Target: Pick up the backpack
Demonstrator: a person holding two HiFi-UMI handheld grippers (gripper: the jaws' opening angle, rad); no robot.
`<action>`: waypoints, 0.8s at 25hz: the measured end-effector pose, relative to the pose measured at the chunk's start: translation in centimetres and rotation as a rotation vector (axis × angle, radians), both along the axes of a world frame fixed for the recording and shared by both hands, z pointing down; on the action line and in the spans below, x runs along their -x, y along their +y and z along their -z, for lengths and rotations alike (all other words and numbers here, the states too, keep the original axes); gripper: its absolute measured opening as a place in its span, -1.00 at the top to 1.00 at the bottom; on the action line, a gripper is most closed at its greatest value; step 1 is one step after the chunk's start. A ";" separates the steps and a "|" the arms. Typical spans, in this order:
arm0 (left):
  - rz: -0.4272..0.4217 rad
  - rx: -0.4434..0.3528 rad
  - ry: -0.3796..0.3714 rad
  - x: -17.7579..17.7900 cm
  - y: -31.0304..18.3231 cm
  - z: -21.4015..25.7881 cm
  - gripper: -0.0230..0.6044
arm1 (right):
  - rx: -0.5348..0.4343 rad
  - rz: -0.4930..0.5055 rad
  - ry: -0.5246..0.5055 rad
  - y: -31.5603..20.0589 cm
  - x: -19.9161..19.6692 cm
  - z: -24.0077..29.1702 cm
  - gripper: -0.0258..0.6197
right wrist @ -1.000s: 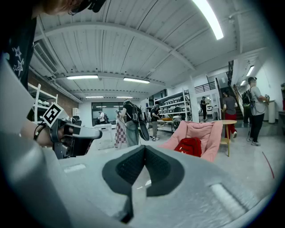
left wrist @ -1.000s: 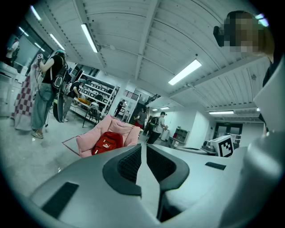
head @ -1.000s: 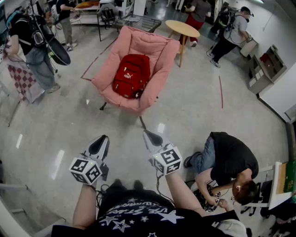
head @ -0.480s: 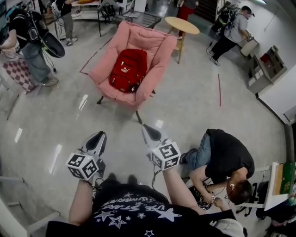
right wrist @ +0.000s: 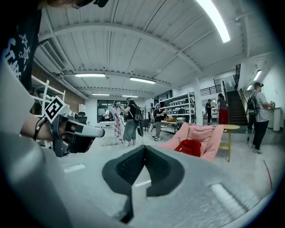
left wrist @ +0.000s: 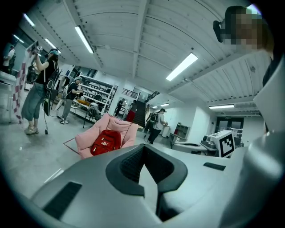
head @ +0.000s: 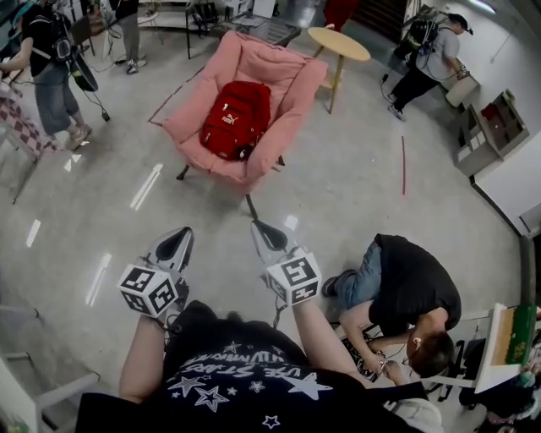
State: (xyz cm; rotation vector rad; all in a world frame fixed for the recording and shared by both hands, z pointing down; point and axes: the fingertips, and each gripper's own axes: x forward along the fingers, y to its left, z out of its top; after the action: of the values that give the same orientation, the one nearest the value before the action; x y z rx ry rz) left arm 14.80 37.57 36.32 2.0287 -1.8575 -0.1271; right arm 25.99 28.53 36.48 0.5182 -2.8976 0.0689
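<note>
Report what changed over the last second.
The bystander at left stepped a little away from the chair; the person in red behind the table has nearly left the view. Nothing was grasped or released. The backpack still lies on the chair; left gripper and right gripper stay shut, empty, far from it.

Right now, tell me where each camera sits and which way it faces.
Head view: on the person's head, facing steeply down; shows shirt, forearms, left gripper, right gripper; backpack in chair ahead.
Left gripper view: on the left gripper, facing along its shut jaws toward the backpack; right gripper's cube shows at right.
Right gripper view: on the right gripper, facing along its shut jaws; backpack right of centre, left gripper at left.
Shared: all three see the backpack in the chair.
</note>
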 end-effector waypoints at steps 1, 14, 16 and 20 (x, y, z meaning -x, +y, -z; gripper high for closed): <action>0.003 0.001 -0.004 -0.2 -0.1 -0.1 0.90 | 0.005 0.003 0.000 -0.2 -0.1 -0.2 0.92; 0.049 0.046 -0.031 1.7 -0.8 -1.0 0.90 | 0.074 0.041 0.023 -1.8 1.9 -2.2 0.92; 0.048 0.058 -0.024 2.9 -1.4 -1.7 0.90 | 0.079 0.035 0.034 -2.4 2.7 -2.8 0.92; 0.032 0.071 0.003 5.3 -3.7 -2.5 0.90 | 0.105 0.002 0.063 -4.7 4.3 -3.8 0.92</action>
State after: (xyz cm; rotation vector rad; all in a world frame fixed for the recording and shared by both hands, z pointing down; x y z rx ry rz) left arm 9.49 33.90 38.78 1.9508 -1.8671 -0.0715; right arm 21.69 23.81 40.27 0.4902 -2.8149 0.1991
